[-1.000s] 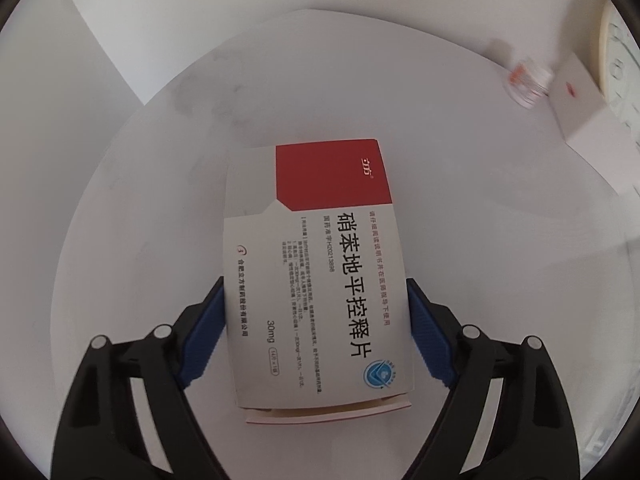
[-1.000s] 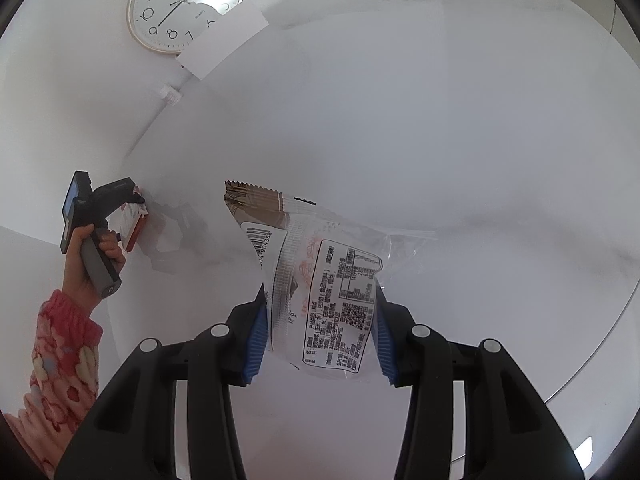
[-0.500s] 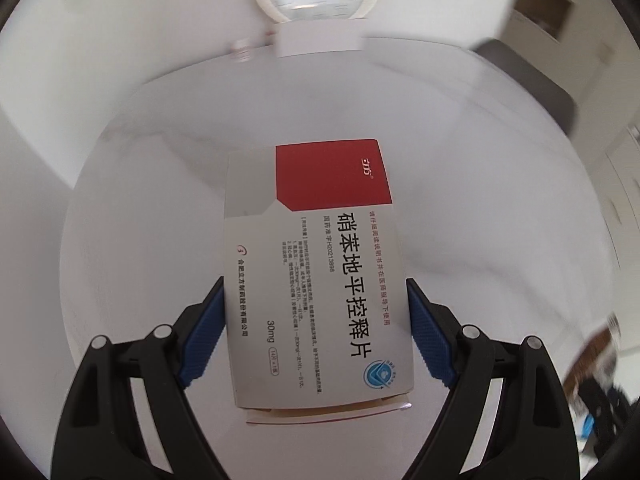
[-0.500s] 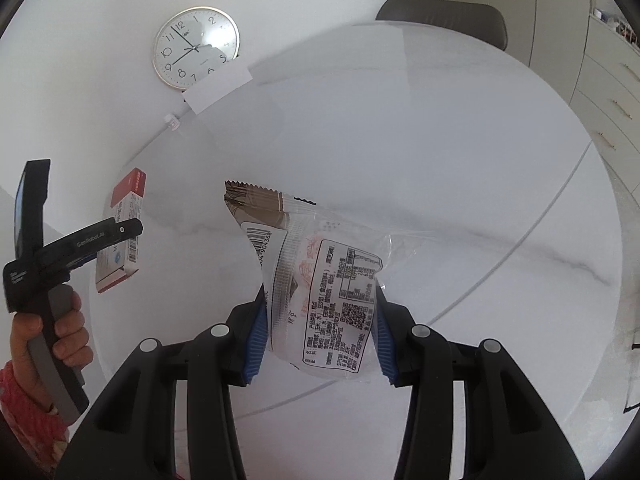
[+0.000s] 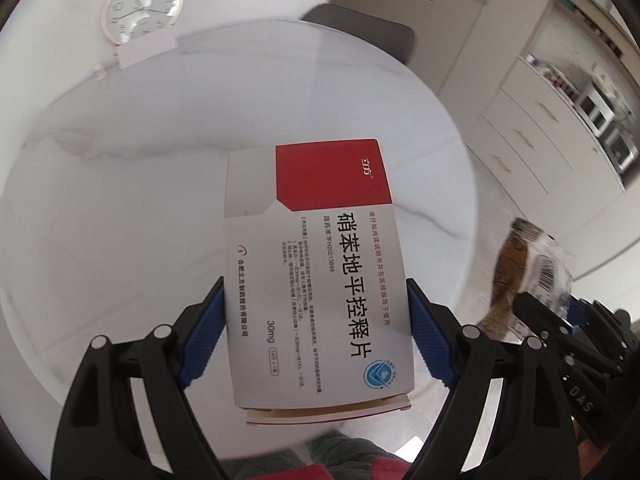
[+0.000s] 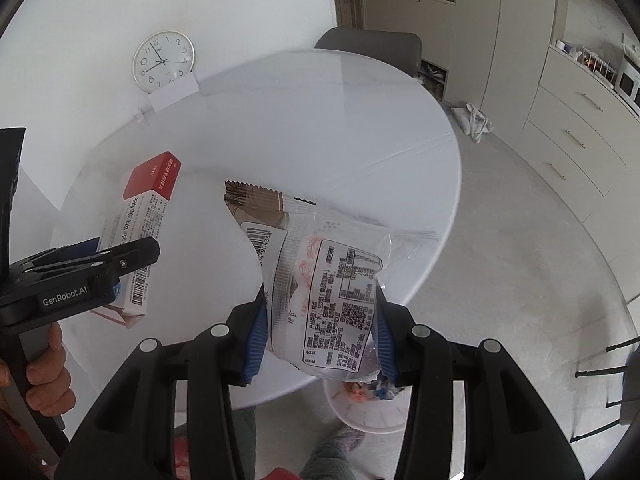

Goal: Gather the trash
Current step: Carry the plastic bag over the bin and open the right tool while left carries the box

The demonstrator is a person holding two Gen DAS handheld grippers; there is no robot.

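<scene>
My left gripper (image 5: 316, 316) is shut on a red and white medicine box (image 5: 320, 256), its blue pads pressing the box's long sides, above the round white table (image 5: 160, 200). A clear printed snack wrapper (image 6: 320, 268) with a brown serrated top is clamped in my right gripper (image 6: 320, 316), over the table's near edge. From the right wrist view the box (image 6: 144, 208) also shows at the left, gripped side-on. Below the right gripper, on the floor, stands a white bin (image 6: 360, 426) with coloured scraps inside, partly hidden by the wrapper.
A wall clock (image 6: 163, 61) and a white card (image 6: 174, 92) sit at the table's far side. A grey chair (image 6: 368, 46) stands behind the table, and cabinets with drawers (image 6: 580, 132) line the right. A person's hand (image 6: 44, 372) holds the left tool.
Both grippers have drawn back from the wall side towards the table's near edge, rising and coming closer together. The cabinets, floor and bin have come into view. Both grips are unchanged.
</scene>
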